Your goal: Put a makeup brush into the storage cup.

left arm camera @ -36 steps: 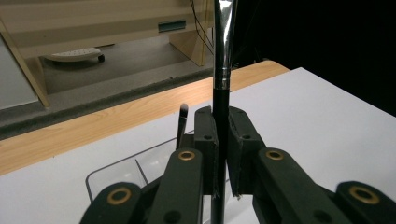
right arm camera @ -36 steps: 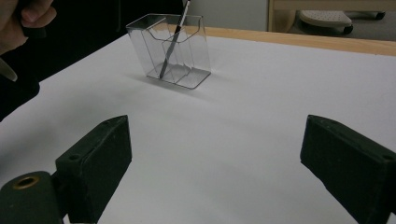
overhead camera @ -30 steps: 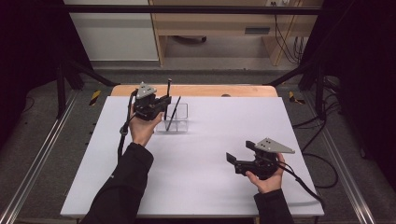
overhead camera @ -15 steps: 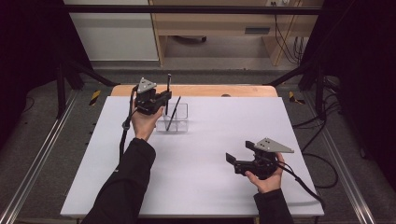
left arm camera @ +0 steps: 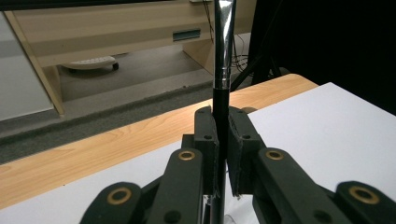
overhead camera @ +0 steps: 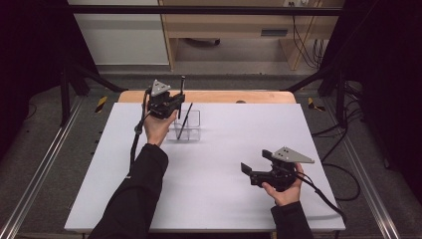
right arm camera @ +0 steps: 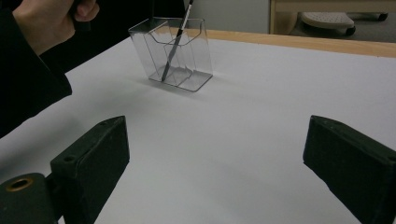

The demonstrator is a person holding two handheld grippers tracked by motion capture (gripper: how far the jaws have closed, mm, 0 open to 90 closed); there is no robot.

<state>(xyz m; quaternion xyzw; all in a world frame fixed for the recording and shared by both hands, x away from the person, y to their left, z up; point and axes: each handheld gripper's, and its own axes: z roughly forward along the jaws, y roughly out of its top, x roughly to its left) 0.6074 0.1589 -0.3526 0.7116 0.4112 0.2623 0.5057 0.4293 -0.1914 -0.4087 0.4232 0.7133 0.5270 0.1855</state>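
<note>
Between the left hand-held gripper's (left arm camera: pixel 223 154) jaws, upright brush (left arm camera: pixel 223 60), clamped

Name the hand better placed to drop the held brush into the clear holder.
Left. The left gripper is shut on the brush right beside the clear holder; the right gripper sits open, far off.

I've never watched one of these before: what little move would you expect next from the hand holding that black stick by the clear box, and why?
Probably a short lowering over the clear holder. The left gripper is shut on an upright brush, just beside the holder, where another brush already leans. The right gripper rests open, far off.
</note>
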